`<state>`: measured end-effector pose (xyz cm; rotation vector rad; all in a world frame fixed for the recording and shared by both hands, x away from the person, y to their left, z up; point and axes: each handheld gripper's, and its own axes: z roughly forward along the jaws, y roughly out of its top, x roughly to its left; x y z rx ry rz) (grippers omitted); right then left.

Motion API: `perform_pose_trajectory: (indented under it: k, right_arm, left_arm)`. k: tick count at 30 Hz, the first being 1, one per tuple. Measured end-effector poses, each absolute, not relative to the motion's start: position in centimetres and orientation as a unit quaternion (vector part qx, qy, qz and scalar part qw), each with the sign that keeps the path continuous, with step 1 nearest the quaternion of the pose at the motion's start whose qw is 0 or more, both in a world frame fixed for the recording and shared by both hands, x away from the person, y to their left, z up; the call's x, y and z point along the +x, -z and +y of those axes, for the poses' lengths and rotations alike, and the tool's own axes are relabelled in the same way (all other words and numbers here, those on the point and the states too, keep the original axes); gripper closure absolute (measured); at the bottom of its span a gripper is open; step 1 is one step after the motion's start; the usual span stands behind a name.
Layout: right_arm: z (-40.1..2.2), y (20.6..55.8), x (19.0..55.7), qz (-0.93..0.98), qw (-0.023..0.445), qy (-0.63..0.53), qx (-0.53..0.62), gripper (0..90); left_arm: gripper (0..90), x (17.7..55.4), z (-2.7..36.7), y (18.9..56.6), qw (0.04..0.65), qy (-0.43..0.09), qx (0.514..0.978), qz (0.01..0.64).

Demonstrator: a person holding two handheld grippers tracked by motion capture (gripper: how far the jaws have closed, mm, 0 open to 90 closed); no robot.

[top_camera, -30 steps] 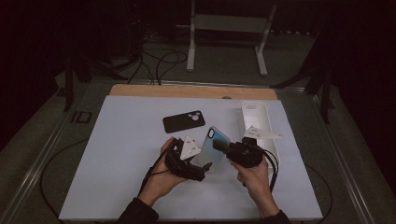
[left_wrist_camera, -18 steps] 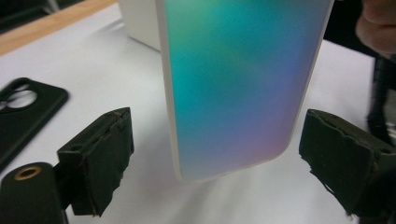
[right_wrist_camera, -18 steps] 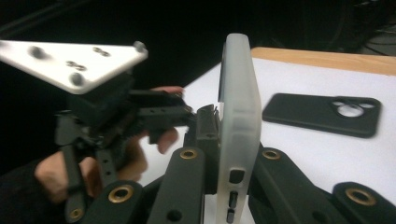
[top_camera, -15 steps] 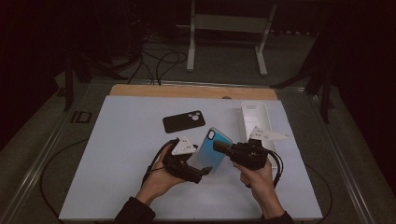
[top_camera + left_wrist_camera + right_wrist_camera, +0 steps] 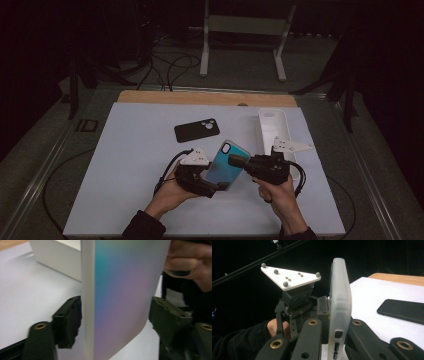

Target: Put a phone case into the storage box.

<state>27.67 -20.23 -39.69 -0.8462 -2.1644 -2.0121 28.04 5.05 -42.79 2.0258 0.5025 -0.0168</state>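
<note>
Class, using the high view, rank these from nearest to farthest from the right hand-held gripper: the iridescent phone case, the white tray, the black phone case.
1. Iridescent phone case: clamped in the right hand-held gripper, just to its left.
2. White tray: beyond it, along the table's right side.
3. Black phone case: farthest, up and to the left, flat near the table's middle.
</note>
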Motion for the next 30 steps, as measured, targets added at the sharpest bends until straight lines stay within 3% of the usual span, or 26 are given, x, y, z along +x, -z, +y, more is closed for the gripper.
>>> perform_pose_trajectory:
  k: [12, 23, 30]
  right_arm:
    - [-21.03, 39.94, 28.09, -0.704, 0.046, 0.657, -0.265, 84.3]
    - [-21.16, 39.68, 27.8, -0.731, 0.008, 0.631, -0.261, 67.7]
    - [-20.87, 39.7, 27.74, -0.734, -0.003, 0.625, -0.264, 50.6]
  left_arm:
    - [59.3, 28.01, 6.18, 42.8, 0.535, 0.039, 0.823, 0.187]
    - [70.7, 27.45, 5.75, 42.76, 0.528, 0.018, 0.83, 0.179]
    - [78.6, 27.11, 5.61, 42.51, 0.529, 0.003, 0.831, 0.171]
